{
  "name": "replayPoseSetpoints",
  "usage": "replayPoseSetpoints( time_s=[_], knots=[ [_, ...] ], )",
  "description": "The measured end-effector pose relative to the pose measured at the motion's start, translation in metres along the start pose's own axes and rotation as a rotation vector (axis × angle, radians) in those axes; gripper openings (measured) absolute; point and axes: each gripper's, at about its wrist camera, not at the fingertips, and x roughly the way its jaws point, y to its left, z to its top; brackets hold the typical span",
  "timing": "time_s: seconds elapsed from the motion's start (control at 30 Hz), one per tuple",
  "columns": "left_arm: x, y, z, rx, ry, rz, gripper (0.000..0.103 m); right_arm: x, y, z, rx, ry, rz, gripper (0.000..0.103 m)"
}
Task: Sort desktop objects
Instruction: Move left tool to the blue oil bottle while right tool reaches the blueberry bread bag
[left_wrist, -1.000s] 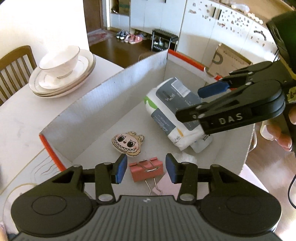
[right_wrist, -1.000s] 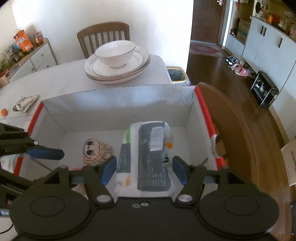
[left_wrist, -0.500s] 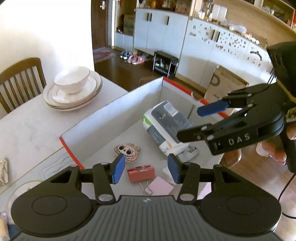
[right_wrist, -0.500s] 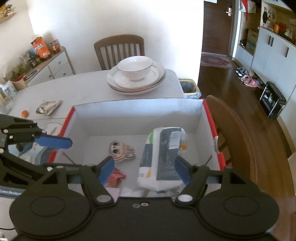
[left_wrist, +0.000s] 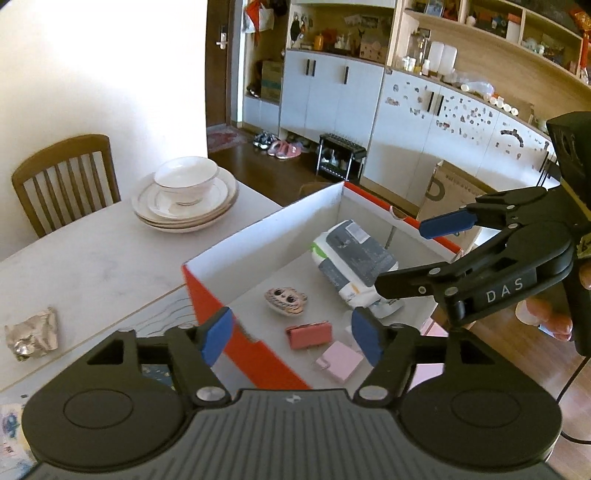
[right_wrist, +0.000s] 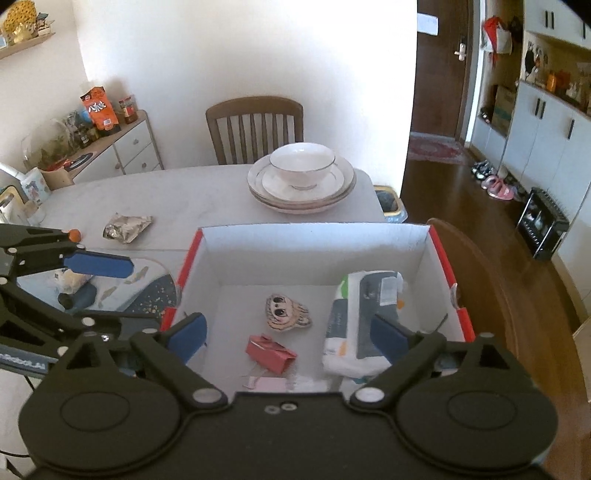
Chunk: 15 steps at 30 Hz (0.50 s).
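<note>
One pale grey tabletop (right_wrist: 192, 192), largest thing in view. On it, one open cardboard box (right_wrist: 314, 254), red outside, white inside, sitting at the table's edge. Box holds four things I can count: one white-and-grey soft pack of wipes (right_wrist: 364, 321) lying flat along the right wall, one flat cartoon-face charm (right_wrist: 286, 311) near the middle, one salmon-pink binder clip (right_wrist: 269, 352) just in front of the charm, and one pale pink sticky-note pad (left_wrist: 340, 360) at the near edge beside the clip; all apart from each other except pad and clip, which look near-touching. Outside the box: one stack of white gold-rimmed plates (right_wrist: 301, 194) at the far end, plate count unclear, with one matching white bowl (right_wrist: 302, 164) standing upright on top. One crumpled silver foil wrapper (right_wrist: 125, 228) lies on the bare table left of the box. Two wooden slat-back chairs in view; one (right_wrist: 255, 129) stands behind the table. Two tongs: left gripper (left_wrist: 290, 336) above the box's near left corner, jaws have just been opening, now apart, nothing between the blue pads (left_wrist: 216, 334). Right gripper (right_wrist: 288, 334) above the box's near side, jaws also just been opening, wide apart, pads clear of the wipes pack.
</note>
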Motion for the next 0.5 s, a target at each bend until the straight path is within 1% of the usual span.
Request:
replayPoseSetpoints(
  time_s=[0.03, 0.1, 0.23, 0.33, 0.4, 0.5],
  knots=[
    [-0.004, 0.003, -0.002, -0.001, -0.004, 0.004, 0.076, 0.000, 0.005, 0.000, 0.002, -0.001, -0.003, 0.097],
    [-0.011, 0.011, -0.008, -0.006, -0.006, 0.010, 0.077, 0.001, 0.015, 0.000, 0.006, -0.003, -0.003, 0.099],
    [-0.025, 0.028, -0.019, -0.002, -0.013, 0.022, 0.082, 0.002, 0.038, 0.002, 0.004, -0.006, -0.012, 0.100],
    [-0.036, 0.043, -0.028, -0.006, -0.027, 0.031, 0.084, 0.004, 0.055, 0.005, -0.006, -0.011, -0.027, 0.100],
    [-0.042, 0.053, -0.035, -0.020, -0.033, 0.030, 0.088, 0.006, 0.068, 0.007, -0.006, -0.015, -0.029, 0.101],
    [-0.051, 0.070, -0.044, -0.036, -0.039, 0.034, 0.098, 0.009, 0.085, 0.010, -0.005, -0.022, -0.030, 0.102]
  ],
)
